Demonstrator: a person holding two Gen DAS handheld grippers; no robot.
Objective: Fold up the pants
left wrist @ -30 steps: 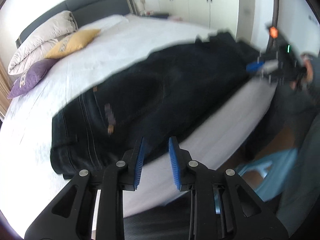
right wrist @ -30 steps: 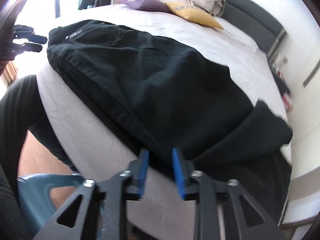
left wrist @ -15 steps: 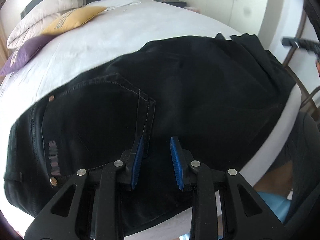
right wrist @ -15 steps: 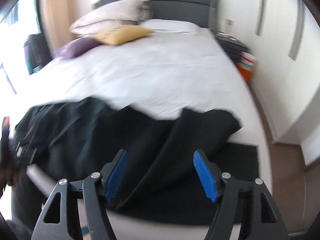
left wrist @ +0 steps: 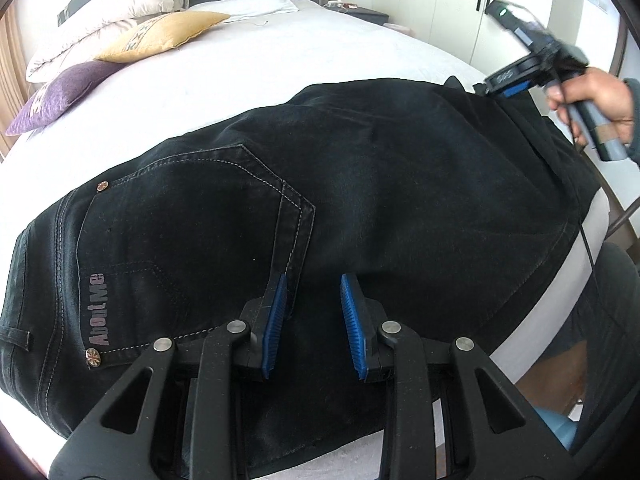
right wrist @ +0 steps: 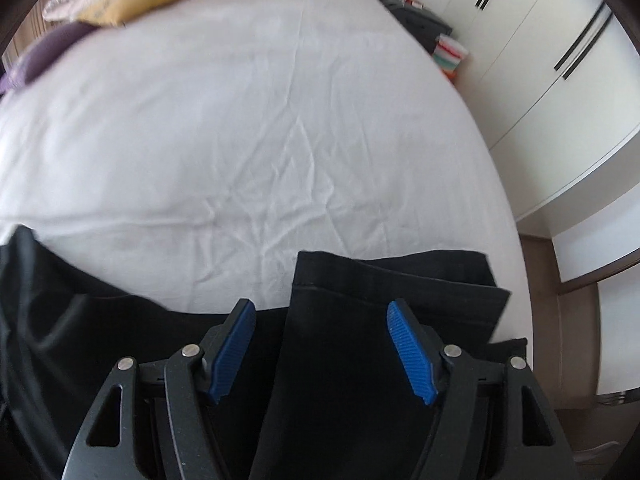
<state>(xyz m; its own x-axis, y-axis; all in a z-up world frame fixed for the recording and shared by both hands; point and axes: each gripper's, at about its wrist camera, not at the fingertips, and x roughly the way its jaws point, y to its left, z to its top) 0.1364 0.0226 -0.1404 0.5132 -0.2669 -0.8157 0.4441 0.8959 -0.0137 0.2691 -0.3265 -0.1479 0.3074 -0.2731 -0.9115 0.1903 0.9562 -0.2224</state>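
Bed: my white sheet-covered bed (right wrist: 280,128) fills both views; the sheet is creased near the foot; the headboard end lies far from me
Wardrobe: white doors (right wrist: 560,60) with dark handles stand along the far side of the bed
Pants: the black pants (left wrist: 360,208) lie flat across the near edge of the bed; the waistband end is to the left in my left view, a back pocket (left wrist: 192,248) facing up with pale stitching, a rivet at each corner and grey lettering on its edge; the leg ends (right wrist: 384,300) lie below my right gripper, one hem stacked a little offset on the other
Pillows: a pale pillow (left wrist: 120,4), a yellow cushion (left wrist: 164,36) and a purple cushion (left wrist: 52,96) sit together by the headboard, well apart from the pants
Right hand: my right hand (left wrist: 596,100) grips the handle of its tool over the leg end of the pants
Left gripper: my left gripper (left wrist: 314,320) hangs over the seat of the pants beside the pocket; jaws a little apart, nothing pinched between the blue pads
Right gripper: my right gripper (right wrist: 320,348) points down at the hems; jaws wide apart and closing; the pads do not press the cloth
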